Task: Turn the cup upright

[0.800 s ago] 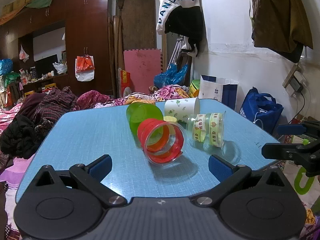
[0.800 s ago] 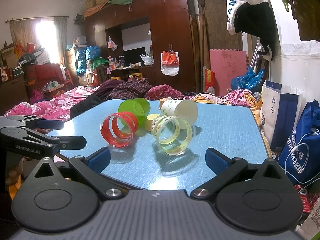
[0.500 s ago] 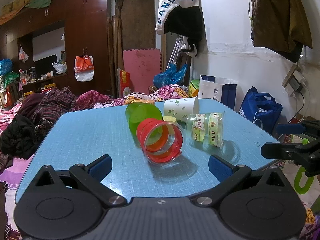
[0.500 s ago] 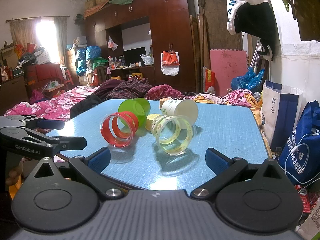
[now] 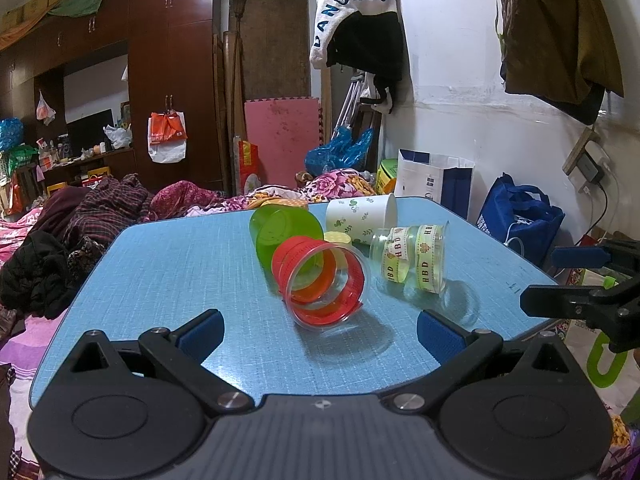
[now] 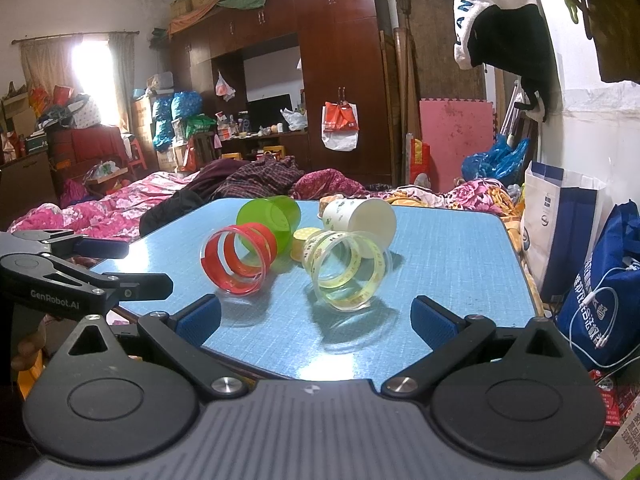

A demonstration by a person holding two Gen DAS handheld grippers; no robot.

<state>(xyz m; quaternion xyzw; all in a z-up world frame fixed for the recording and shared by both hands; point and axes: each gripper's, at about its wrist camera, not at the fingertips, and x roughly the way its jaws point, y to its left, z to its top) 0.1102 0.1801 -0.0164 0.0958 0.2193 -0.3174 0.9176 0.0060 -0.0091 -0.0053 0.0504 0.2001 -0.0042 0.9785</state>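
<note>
Several cups lie on their sides on a blue table (image 5: 168, 272). A clear cup with red bands (image 5: 324, 284) lies nearest my left gripper (image 5: 320, 330), mouth toward it. A clear cup with yellow "HBD" bands (image 5: 412, 256), a green cup (image 5: 280, 232), a white paper cup (image 5: 360, 220) and a small yellow cup (image 5: 338, 238) lie behind. In the right wrist view the yellow-banded cup (image 6: 346, 272) lies nearest my right gripper (image 6: 316, 316), the red-banded cup (image 6: 238, 262) left of it. Both grippers are open and empty, short of the cups.
The table (image 6: 448, 248) stands in a cluttered room. Clothes and bedding (image 5: 72, 220) lie beyond its left side. Blue bags (image 6: 600, 280) and a white bag (image 6: 556, 208) stand at its right. My right gripper shows at the right edge of the left wrist view (image 5: 580, 296).
The left wrist view has shifted very slightly. The cups have not moved and both grippers stay open.
</note>
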